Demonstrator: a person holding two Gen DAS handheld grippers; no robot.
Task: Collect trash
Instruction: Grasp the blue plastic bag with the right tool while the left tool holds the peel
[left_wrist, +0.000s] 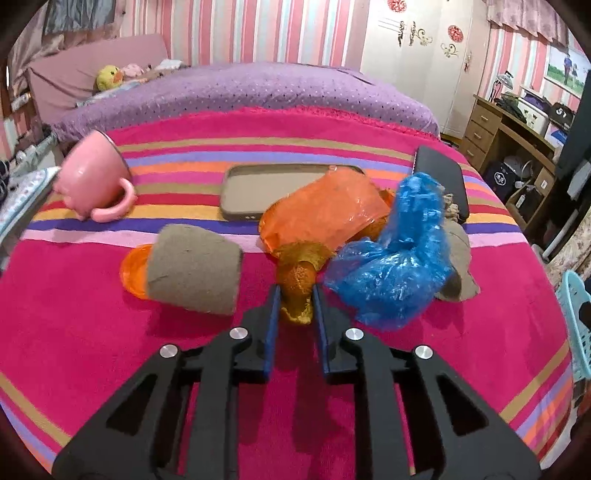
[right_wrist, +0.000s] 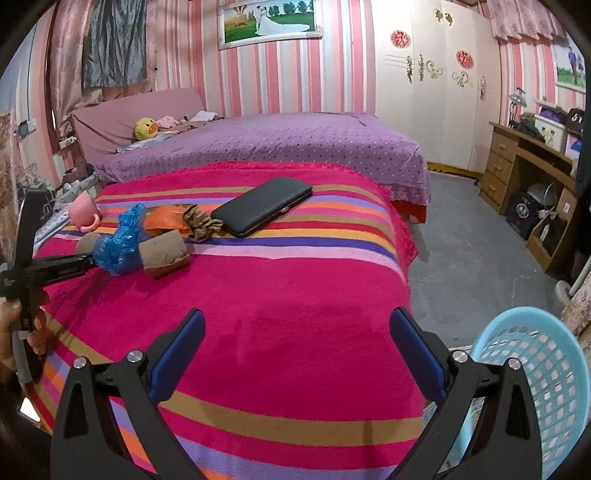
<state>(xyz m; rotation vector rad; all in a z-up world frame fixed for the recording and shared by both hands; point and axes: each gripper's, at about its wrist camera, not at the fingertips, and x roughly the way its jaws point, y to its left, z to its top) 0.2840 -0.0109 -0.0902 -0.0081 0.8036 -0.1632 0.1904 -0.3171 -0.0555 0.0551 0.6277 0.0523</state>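
Observation:
In the left wrist view my left gripper (left_wrist: 295, 291) is shut on an orange peel (left_wrist: 295, 291) lying on the striped blanket (left_wrist: 110, 332). Behind it are an orange plastic bag (left_wrist: 325, 210), a crumpled blue plastic bag (left_wrist: 399, 258) and a cardboard roll (left_wrist: 195, 269) with an orange lid (left_wrist: 135, 271) beside it. In the right wrist view my right gripper (right_wrist: 295, 325) is open and empty over the blanket's near part. The trash pile lies far left there: the blue bag (right_wrist: 118, 243) and a second cardboard roll (right_wrist: 164, 254). A light blue basket (right_wrist: 546, 376) stands at the right.
A pink mug (left_wrist: 92, 177) lies tipped at the left. A grey tray (left_wrist: 280, 184) and a black case (right_wrist: 262, 205) lie behind the trash, with a leopard-print scrunchie (right_wrist: 201, 221). A wooden desk (right_wrist: 532, 173) stands at the right beyond bare floor (right_wrist: 461, 258).

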